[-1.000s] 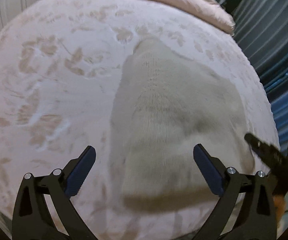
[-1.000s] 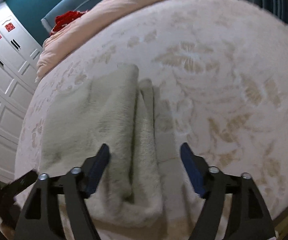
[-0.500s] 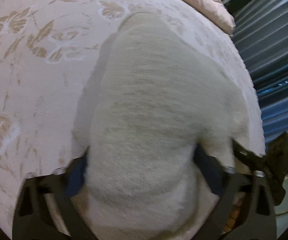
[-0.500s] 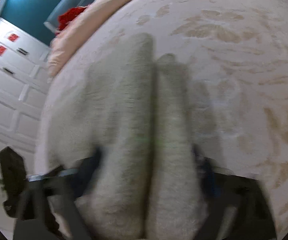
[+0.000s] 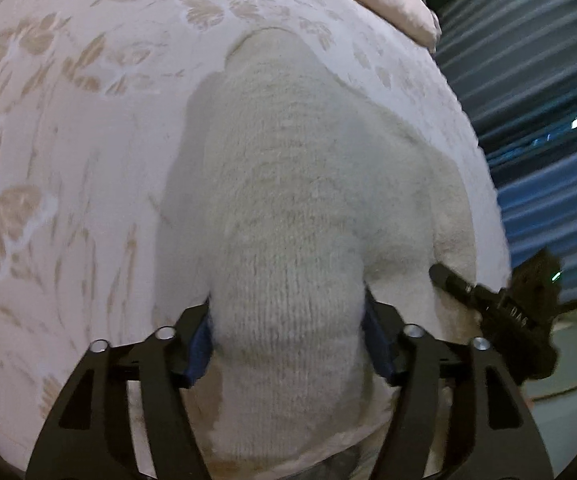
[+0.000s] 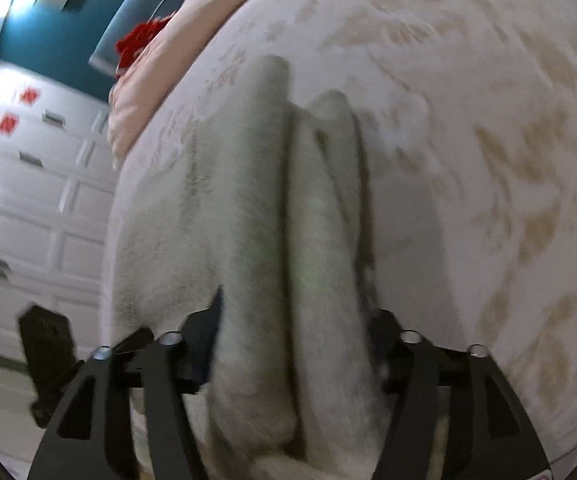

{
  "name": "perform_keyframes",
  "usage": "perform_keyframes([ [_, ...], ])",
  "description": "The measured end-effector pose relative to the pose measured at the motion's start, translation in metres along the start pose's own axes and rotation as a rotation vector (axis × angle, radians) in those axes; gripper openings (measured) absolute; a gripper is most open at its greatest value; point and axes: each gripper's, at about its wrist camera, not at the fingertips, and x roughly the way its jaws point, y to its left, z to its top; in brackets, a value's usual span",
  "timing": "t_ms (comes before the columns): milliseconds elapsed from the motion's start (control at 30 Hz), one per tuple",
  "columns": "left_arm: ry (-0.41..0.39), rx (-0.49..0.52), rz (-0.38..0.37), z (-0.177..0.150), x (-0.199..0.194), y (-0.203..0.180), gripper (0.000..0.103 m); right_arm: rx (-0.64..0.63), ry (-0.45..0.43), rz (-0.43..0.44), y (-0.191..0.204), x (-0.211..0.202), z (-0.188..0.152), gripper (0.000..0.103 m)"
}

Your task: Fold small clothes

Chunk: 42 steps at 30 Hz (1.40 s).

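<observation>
Teal wall (image 6: 68, 36), white panelled cupboards (image 6: 36, 208), blue curtains (image 5: 528, 92).

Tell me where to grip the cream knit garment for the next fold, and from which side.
Grip the cream knit garment at its near edge, coming in low from the bed's near side. That edge bunches thick between each gripper's fingers, left gripper and right gripper, while the far end lies flat on the bedspread.

My right gripper (image 6: 292, 344) has both fingers clamped around a bunched fold of the fuzzy cream sweater (image 6: 248, 208), which stretches away across the floral bedspread (image 6: 468, 140). Far left there's a pink duvet (image 6: 176, 52), something red (image 6: 138, 42), and white cabinets (image 6: 28, 200). My other gripper (image 6: 48, 356) is near left, kinda blurry.
</observation>
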Motion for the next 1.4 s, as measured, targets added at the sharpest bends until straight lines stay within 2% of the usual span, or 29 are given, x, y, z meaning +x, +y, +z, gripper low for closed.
perform_keyframes([
  [67,-0.001,-0.086,0.018,0.003,0.002,0.012,0.093,0.015,-0.002,0.025,-0.004,0.007,0.000,0.071],
  [167,0.012,-0.152,-0.008,0.011,0.014,0.022,0.095,0.026,-0.022,0.051,-0.001,0.018,0.001,0.070],
  [200,0.021,-0.153,-0.011,0.013,0.018,0.022,0.092,0.025,-0.028,0.047,0.002,0.022,0.002,0.067],
  [233,0.020,-0.131,-0.004,0.016,0.020,0.015,0.085,0.029,-0.029,0.040,0.006,0.025,0.003,0.054],
  [267,0.025,-0.098,-0.010,0.018,0.018,0.007,0.065,0.033,-0.031,0.045,0.008,0.023,0.005,0.043],
  [367,-0.014,0.017,0.058,0.021,-0.002,-0.026,0.051,0.000,-0.087,0.037,0.030,0.007,0.003,0.035],
  [433,-0.045,0.097,0.086,0.019,-0.022,-0.048,0.051,-0.032,-0.121,0.052,0.047,-0.011,0.000,0.035],
  [500,-0.075,0.147,0.097,0.017,-0.044,-0.065,0.051,-0.082,-0.175,0.032,0.070,-0.037,-0.009,0.035],
  [667,-0.141,0.256,0.092,0.006,-0.106,-0.104,0.051,-0.146,-0.299,0.052,0.106,-0.098,-0.036,0.035],
  [833,-0.258,0.370,0.087,-0.017,-0.174,-0.141,0.051,-0.219,-0.427,0.086,0.146,-0.155,-0.060,0.035],
  [933,-0.324,0.404,0.086,-0.027,-0.208,-0.156,0.052,-0.275,-0.489,0.096,0.163,-0.187,-0.077,0.035],
  [1167,-0.470,0.473,0.126,-0.052,-0.276,-0.168,0.054,-0.428,-0.618,0.104,0.218,-0.240,-0.125,0.035],
  [1400,-0.548,0.471,0.133,-0.063,-0.323,-0.157,0.054,-0.499,-0.655,0.127,0.258,-0.256,-0.155,0.035],
])
